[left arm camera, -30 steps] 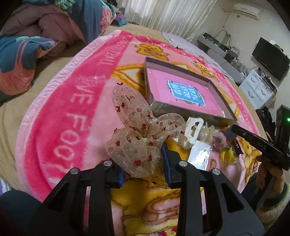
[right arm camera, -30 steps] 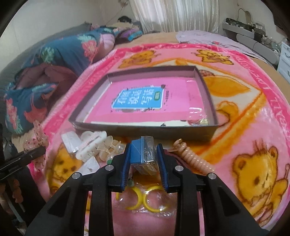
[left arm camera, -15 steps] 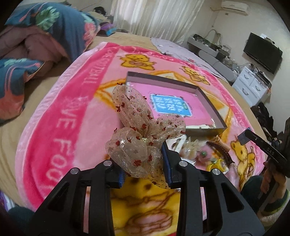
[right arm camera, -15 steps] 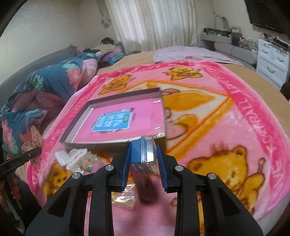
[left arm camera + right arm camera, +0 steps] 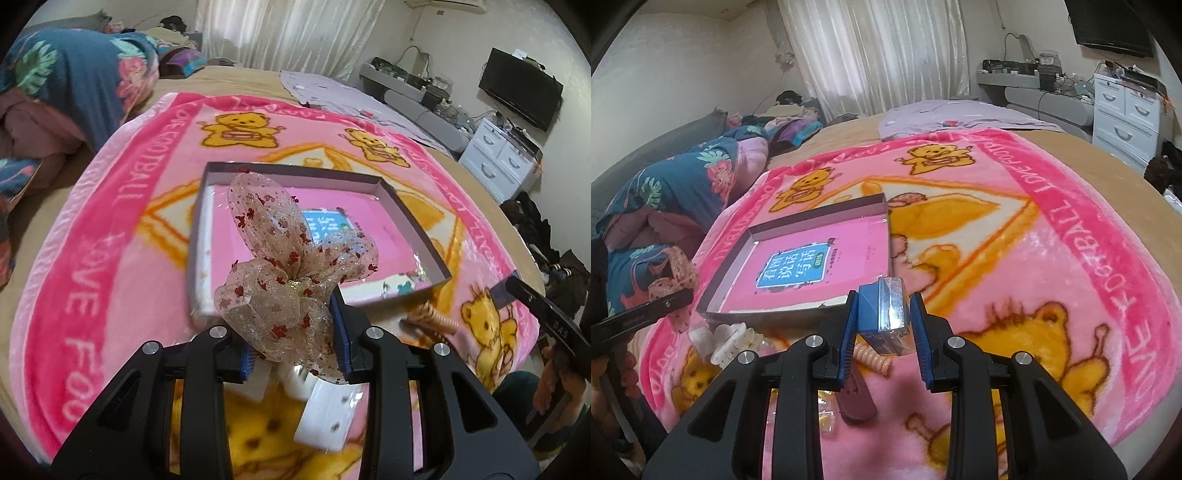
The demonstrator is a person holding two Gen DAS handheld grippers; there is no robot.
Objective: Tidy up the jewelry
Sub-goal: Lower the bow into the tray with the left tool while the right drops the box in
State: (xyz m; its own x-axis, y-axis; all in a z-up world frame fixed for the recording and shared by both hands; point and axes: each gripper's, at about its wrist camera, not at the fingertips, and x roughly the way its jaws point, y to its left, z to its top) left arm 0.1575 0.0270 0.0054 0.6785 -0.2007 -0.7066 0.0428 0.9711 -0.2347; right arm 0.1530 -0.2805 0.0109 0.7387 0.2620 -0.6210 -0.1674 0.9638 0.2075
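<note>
While white curtains [image 5: 886, 48] are filtering daylight over the bed [image 5: 1071, 147], a pink teddy-bear blanket [image 5: 1052, 236] is carrying a shallow grey box [image 5: 402, 206]. The left hand-held gripper [image 5: 295, 343] is pinching a sheer red-flecked bow [image 5: 288, 266], now hanging over the box rather than beside it. The right hand-held gripper [image 5: 884, 328] is clamping a small clear case [image 5: 890, 310], lifted higher than a second ago.

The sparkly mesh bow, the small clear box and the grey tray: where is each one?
Mesh bow [image 5: 291, 280], left wrist view: on its knot, between the tongs.
Small clear box [image 5: 886, 314], right wrist view: on its front face.
Grey tray [image 5: 768, 317], right wrist view: on its near wall.
</note>
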